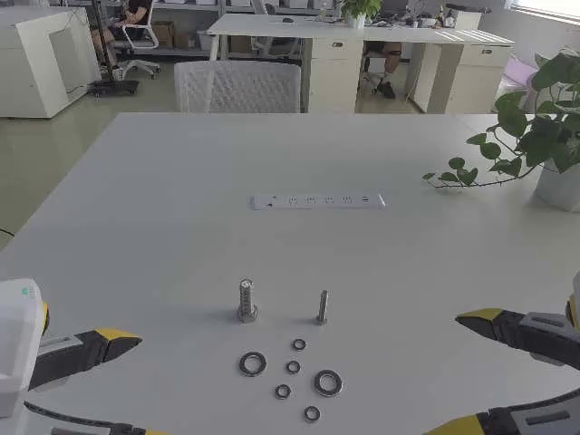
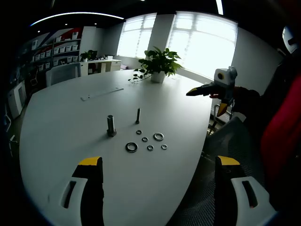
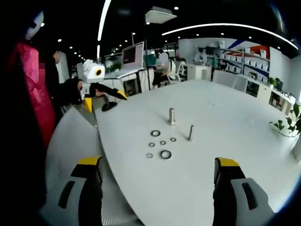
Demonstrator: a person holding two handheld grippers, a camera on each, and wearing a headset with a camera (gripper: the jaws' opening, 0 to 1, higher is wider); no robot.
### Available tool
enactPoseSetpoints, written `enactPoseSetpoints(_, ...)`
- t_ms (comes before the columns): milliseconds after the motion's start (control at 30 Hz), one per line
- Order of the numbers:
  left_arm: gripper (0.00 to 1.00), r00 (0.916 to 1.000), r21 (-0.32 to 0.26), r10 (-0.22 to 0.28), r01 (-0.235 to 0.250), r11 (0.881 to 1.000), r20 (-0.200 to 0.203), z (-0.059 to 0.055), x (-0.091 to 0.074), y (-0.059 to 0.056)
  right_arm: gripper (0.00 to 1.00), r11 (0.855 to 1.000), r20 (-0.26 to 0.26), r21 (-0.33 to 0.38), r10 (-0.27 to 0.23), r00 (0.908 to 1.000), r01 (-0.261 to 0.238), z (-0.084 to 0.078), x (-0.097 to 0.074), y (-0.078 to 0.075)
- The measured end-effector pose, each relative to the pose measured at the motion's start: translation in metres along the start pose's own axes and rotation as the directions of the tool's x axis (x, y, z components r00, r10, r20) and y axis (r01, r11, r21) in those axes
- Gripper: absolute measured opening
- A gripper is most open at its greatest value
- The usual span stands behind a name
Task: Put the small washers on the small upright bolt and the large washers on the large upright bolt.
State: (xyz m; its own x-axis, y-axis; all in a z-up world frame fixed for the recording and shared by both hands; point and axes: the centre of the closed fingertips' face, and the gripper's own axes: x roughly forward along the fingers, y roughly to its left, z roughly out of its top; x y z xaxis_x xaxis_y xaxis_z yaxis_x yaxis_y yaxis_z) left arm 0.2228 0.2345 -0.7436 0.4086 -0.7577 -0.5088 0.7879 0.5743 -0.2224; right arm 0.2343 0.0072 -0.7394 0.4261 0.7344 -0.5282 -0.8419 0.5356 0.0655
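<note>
A big white desk point(image 1: 181, 227) held everything. A potted plant point(image 1: 544, 136) with long green vines sat by the right edge of the desk, far from the bolts.

The left gripper point(image 1: 127, 385) hung by the near edge of the desk, on the left side. Its two jaws (black with yellow tips) were wide apart. The right gripper point(image 1: 449, 372) hung by the near edge on the right side, and its jaws were wide apart too. Both grippers were well away from the bolts and the washers.

A white power strip point(image 1: 318, 200) lay flat in the middle of the desk, past the bolts.

The large bolt point(image 1: 246, 301) stood straight up on its head, close to the near edge and about halfway between the two grippers. The small bolt point(image 1: 323, 307) stood straight up just to its right, with a gap between them.

Two large washers point(image 1: 253, 364) point(image 1: 328, 382) lay flat on the desk between the bolts and the near edge, one more to the left and one more to the right. Four small washers point(image 1: 299, 344) point(image 1: 293, 367) point(image 1: 283, 391) point(image 1: 312, 413) lay flat between the two large ones, in a loose line running toward the near edge. None of the washers touched each other.
</note>
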Motion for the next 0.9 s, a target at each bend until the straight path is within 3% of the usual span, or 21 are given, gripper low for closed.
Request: enactPoseSetpoints(900,0.99,1.0,0.006,0.006,-0.006,1.0,0.007,0.0011,-0.003,-0.0003,0.97,1.0,-0.007,0.0,0.001,1.0,-0.001,-0.0002,0.0003,0.0022)
